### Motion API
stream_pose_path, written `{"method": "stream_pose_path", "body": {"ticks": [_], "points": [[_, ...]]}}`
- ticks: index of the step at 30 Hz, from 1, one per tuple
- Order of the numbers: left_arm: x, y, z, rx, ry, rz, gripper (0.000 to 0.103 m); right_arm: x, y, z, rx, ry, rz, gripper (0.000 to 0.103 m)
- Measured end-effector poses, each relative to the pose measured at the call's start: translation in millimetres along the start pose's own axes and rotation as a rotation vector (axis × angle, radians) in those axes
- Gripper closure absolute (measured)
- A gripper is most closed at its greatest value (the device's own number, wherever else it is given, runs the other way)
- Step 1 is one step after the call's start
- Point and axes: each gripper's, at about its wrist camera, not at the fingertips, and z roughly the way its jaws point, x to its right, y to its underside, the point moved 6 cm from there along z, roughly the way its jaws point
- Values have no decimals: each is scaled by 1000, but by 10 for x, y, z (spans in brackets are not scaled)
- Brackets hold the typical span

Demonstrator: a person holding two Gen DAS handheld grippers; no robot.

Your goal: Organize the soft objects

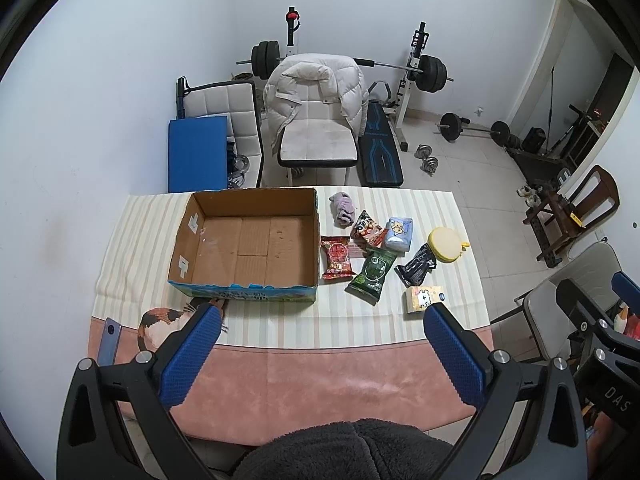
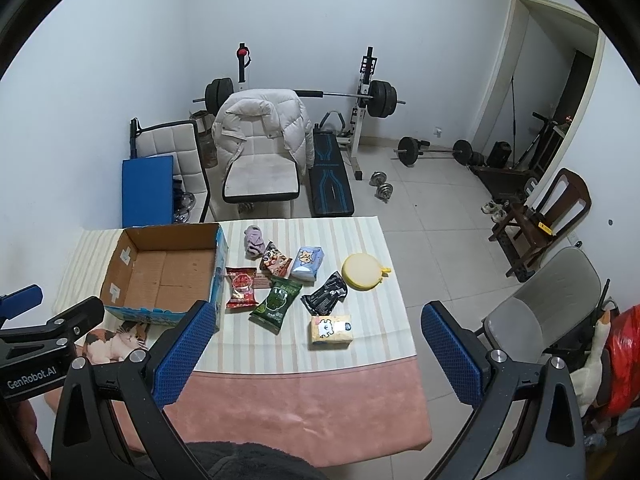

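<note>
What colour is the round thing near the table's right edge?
The round case is pale yellow, clearest in the right wrist view.

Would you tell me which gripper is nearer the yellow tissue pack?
Right. The right gripper hangs just short of the yellow tissue pack; the left gripper sits further left.

The tablecloth (image 2: 372, 320) is cream with pale stripes and has a pink near edge. The cardboard box (image 1: 248, 240) is brown inside, its near wall printed blue. To its right lie a lilac cloth (image 1: 343, 209), a red packet (image 1: 337, 258), a green packet (image 1: 372, 276), a black packet (image 2: 326, 293), a pale blue pack (image 2: 307, 263), a yellow round cushion (image 2: 363, 272) and a yellow tissue pack (image 2: 331, 331). Both grippers' pads (image 2: 184, 354) are blue.
</note>
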Motion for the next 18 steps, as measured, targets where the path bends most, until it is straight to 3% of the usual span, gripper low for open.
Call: {"method": "stream_pose_path", "body": {"ticks": [18], "points": [[11,16,15,1,-1,2,0,-10,9,-7,3,-3,3,0]]}}
